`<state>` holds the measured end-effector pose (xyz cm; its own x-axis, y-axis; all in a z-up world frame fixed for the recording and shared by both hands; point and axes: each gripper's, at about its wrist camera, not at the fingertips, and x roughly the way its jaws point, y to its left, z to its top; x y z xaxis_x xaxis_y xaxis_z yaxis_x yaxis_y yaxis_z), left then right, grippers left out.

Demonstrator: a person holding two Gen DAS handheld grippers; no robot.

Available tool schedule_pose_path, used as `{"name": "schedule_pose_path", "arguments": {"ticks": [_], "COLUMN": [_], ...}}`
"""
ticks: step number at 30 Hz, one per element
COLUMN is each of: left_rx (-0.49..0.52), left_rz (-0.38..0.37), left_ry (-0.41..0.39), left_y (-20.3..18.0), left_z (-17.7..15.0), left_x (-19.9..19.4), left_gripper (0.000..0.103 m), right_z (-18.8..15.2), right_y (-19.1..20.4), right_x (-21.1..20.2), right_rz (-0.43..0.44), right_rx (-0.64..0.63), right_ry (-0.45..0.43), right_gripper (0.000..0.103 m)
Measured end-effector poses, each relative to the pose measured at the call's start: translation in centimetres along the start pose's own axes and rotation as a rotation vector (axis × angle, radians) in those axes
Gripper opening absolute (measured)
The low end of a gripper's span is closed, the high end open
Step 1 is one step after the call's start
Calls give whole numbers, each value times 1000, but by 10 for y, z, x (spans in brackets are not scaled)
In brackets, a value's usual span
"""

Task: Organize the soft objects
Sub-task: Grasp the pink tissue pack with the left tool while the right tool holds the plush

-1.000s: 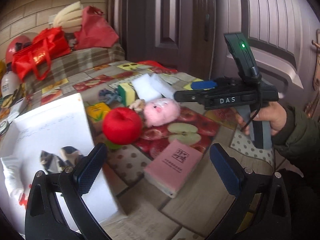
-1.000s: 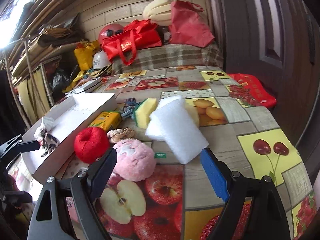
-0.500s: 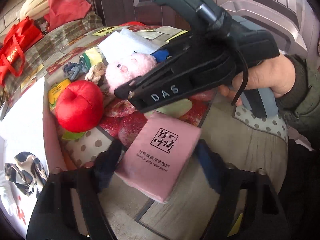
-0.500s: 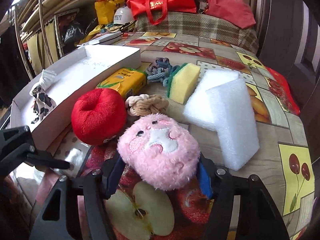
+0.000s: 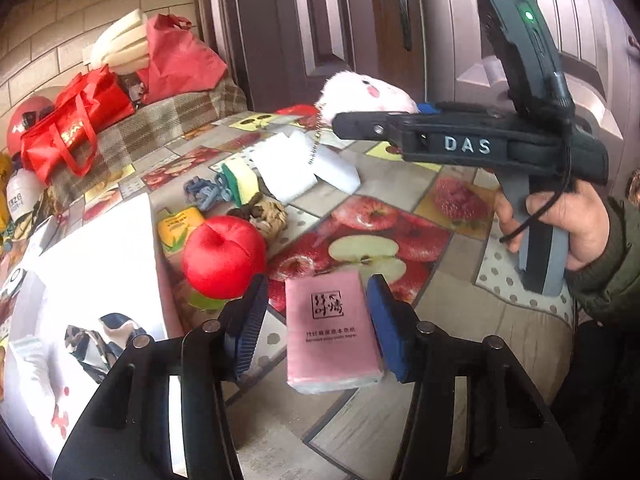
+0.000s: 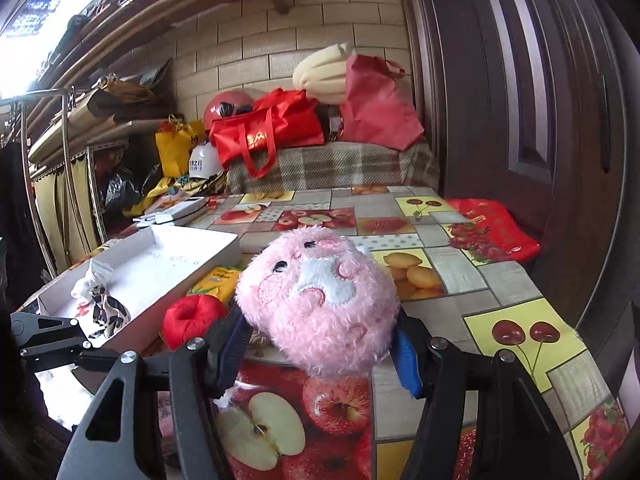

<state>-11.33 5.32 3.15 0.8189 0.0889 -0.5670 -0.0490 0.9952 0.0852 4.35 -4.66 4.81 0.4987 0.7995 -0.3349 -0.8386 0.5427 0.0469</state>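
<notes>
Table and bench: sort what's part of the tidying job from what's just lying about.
Job: pink plush in right gripper; pink tissue pack between closing left gripper; red plush apple; white box.
Lying about: red bags, helmet.

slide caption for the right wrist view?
Right tool shut on the pink plush toy, lifted above the fruit-print tablecloth, white box at left.

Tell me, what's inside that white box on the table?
Inside the white box lies a crumpled black-and-white patterned cloth near one end; the rest visible is bare white floor. The near corner is hidden behind the left gripper.
</notes>
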Motion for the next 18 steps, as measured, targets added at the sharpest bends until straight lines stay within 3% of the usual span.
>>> {"name": "schedule_pose_path", "arguments": {"ticks": [5, 11, 13, 14, 15, 18], "left_rx": [-74, -143, -120, -102, -82, -24], "left_rz": [-16, -49, -52, -55, -56, -29], "left_ry": [-30, -29, -17, -11, -2, 60], "left_y": [17, 29, 25, 21, 17, 5], "left_z": [2, 1, 1, 2, 2, 3], "left_x": [-7, -7, -5, -4, -3, 9], "left_gripper": [39, 40, 53, 69, 78, 80], "right_z": [1, 0, 0, -1, -1, -2], "right_y": [9, 8, 6, 7, 7, 7], "right_x": [-4, 0, 1, 0, 1, 2], "right_rz": [6, -1, -1, -1, -1, 7], "right_rx": [-20, -20, -11, -9, -8, -9], "right_ry": [-28, -9, -7, -5, -3, 3], "right_gripper": [63, 63, 63, 63, 63, 63]}}
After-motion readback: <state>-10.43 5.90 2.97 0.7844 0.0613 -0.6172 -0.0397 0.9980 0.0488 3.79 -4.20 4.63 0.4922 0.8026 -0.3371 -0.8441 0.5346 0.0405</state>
